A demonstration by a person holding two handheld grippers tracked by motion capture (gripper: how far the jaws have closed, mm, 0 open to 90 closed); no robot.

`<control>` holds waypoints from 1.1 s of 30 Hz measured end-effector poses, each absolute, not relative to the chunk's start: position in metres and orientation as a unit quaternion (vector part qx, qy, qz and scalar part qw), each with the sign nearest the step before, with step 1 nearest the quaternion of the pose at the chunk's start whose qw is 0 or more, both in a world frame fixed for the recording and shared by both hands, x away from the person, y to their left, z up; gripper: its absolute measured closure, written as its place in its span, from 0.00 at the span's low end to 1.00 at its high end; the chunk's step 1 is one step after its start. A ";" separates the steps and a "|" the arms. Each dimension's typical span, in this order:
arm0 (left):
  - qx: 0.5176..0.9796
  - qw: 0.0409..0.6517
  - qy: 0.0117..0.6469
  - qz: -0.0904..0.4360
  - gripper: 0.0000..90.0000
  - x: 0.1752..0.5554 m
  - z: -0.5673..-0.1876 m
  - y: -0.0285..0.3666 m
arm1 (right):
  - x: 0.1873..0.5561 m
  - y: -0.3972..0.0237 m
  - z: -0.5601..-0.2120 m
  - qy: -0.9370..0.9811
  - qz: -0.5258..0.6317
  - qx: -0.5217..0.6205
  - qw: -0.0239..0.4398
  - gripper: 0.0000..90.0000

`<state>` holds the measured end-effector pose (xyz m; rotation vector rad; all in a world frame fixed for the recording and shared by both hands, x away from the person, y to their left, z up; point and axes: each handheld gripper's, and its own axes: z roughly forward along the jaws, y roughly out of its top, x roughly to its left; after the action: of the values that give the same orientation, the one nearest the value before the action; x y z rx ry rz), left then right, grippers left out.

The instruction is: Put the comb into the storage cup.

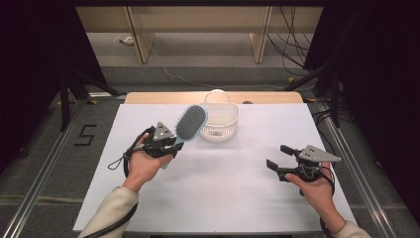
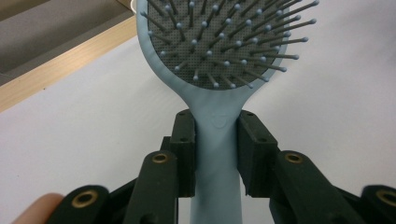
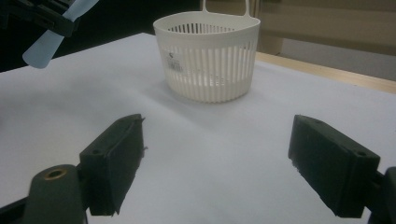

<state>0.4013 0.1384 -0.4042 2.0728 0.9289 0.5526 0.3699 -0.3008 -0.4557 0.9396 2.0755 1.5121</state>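
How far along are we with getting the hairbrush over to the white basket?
Done: the left gripper is shut on the blue hairbrush by its handle and holds it off the table. In hand: the brush head hangs beside the white basket, at its rim. Left, probably: lowering it in and letting go. The right gripper is open, holding nothing.

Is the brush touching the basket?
Cannot tell. In the high view the brush overlaps the basket rim, held up by the left gripper; no view plainly shows contact or a gap.
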 end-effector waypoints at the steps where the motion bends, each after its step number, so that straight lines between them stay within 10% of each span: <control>1: 0.816 0.392 0.365 0.218 0.78 0.402 -0.404 0.138 | 0.370 -0.301 -0.456 0.743 0.542 0.336 0.202 0.21; 33: 0.801 0.413 0.373 0.221 0.78 0.409 -0.398 0.136 | 0.370 -0.301 -0.456 0.742 0.542 0.338 0.200 0.21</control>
<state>0.4087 0.1360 -0.3977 2.0132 0.9380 0.5546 0.3701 -0.3012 -0.4558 0.9451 2.0750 1.5160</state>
